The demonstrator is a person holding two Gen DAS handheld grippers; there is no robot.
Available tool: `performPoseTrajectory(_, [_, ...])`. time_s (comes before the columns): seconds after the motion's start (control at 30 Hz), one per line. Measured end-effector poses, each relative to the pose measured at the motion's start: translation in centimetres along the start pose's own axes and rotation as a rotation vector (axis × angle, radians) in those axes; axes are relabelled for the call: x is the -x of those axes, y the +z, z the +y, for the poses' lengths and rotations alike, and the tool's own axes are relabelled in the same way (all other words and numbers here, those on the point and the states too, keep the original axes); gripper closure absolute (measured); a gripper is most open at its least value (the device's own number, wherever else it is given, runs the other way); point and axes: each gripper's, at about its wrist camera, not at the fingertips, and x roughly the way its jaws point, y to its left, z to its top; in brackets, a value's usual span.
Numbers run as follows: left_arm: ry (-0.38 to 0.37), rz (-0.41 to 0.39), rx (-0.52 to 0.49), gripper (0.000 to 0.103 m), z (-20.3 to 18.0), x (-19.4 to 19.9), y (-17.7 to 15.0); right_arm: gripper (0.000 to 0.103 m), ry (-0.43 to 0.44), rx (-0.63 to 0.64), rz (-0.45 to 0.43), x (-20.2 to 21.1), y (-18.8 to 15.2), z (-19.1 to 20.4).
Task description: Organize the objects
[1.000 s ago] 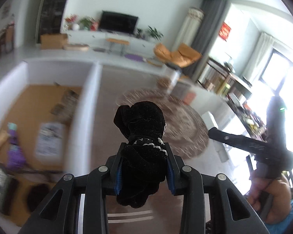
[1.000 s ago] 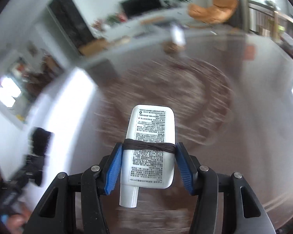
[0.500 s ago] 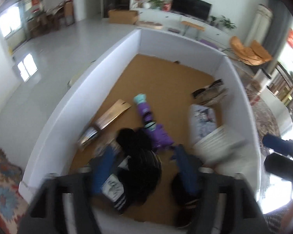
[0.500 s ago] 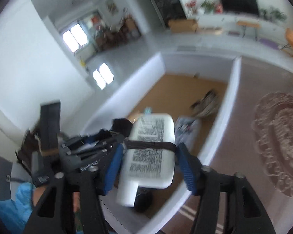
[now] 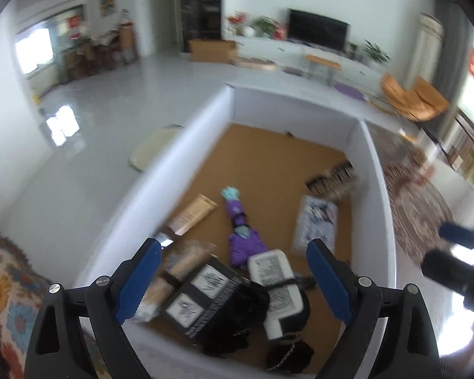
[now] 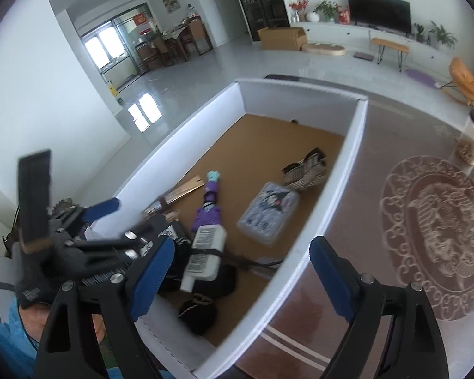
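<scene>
A white-walled box [image 5: 202,145] with a brown floor holds the objects; it also shows in the right wrist view [image 6: 341,170]. My left gripper [image 5: 233,278] is open and empty above its near end. Below it lie a black velvet pouch [image 5: 237,319] and a white bottle with a dark band [image 5: 276,284]. My right gripper [image 6: 240,278] is open and empty over the box's right wall. The white bottle [image 6: 205,252] lies in the box near the black pouch [image 6: 199,312]. The left gripper [image 6: 88,240] shows at the left of that view.
The box also holds a purple doll [image 5: 243,233], a printed pouch [image 5: 316,224], a tan tube [image 5: 192,214], a black frame with pictures [image 5: 199,297] and a patterned bag [image 5: 335,180]. A round rug [image 6: 436,233] lies on the brown surface right of the box.
Both grippers swung over the box and opened. The black pouch left my left gripper and the white bottle left my right gripper; both now lie in the box.
</scene>
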Motion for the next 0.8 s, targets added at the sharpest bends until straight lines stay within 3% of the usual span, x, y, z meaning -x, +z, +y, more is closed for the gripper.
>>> performPoseTrajectory(0.07, [0.056,0.016,0.035,0.009,0.5,0.4,0.2,0.011,-0.017,0.003,0.003,0.7,-0.3,-0.4])
performPoseTrajectory(0.23, [0.029,0.095,0.081,0.010,1.7,-0.3,0.5,0.011,-0.074,0.042,0.035,0.8,0.4,-0.2])
performPoseTrajectory(0.8, [0.132,0.012,0.049,0.009,1.3,0.3,-0.3,0.011,-0.091,0.068,0.058,-0.5,-0.5,0.7])
